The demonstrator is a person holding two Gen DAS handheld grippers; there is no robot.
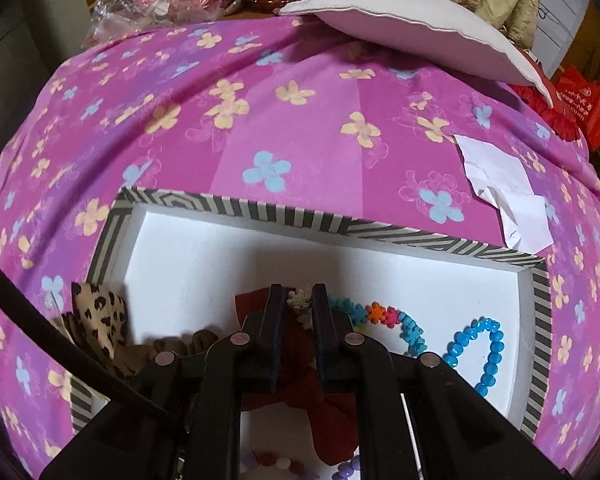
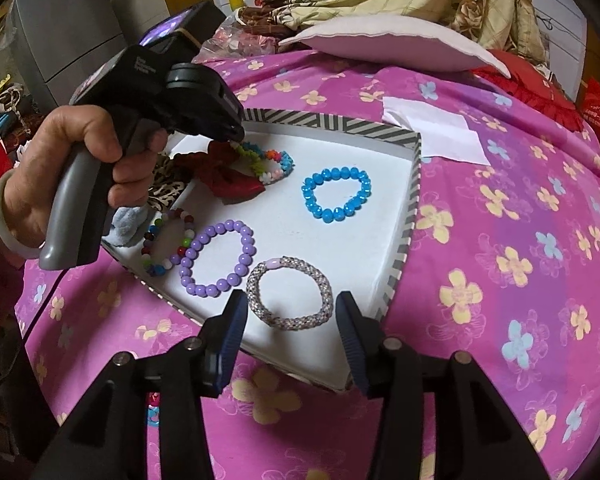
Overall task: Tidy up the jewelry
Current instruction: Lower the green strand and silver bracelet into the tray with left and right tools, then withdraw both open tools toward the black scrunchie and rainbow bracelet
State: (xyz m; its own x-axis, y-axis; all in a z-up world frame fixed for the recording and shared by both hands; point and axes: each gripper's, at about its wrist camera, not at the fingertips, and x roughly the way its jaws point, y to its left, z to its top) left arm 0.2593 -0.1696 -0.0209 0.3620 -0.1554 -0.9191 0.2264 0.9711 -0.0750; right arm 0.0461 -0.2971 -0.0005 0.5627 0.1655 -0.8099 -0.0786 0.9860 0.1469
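Observation:
A white tray with a striped rim [image 1: 260, 210] [image 2: 414, 184] lies on the pink flowered bedspread. My left gripper [image 1: 299, 300] [image 2: 232, 140] is shut on the multicoloured flower-bead bracelet [image 1: 384, 316] [image 2: 274, 164], over a dark red scrunchie [image 1: 324, 412] [image 2: 224, 178]. A blue bead bracelet [image 1: 484, 354] [image 2: 336, 192], a purple bead bracelet [image 2: 218, 258], a mixed-colour bead bracelet [image 2: 166, 242] and a silver woven bracelet [image 2: 290, 298] lie in the tray. My right gripper [image 2: 292, 316] is open and empty, just above the silver bracelet at the tray's near edge.
A leopard-print scrunchie [image 1: 100, 316] [image 2: 166, 190] and a pale blue scrunchie [image 2: 126, 224] sit at the tray's left edge. White paper [image 1: 504, 192] [image 2: 440, 132] lies beyond the tray. A white cushion [image 1: 412, 28] [image 2: 392, 42] and heaped bedding lie at the back.

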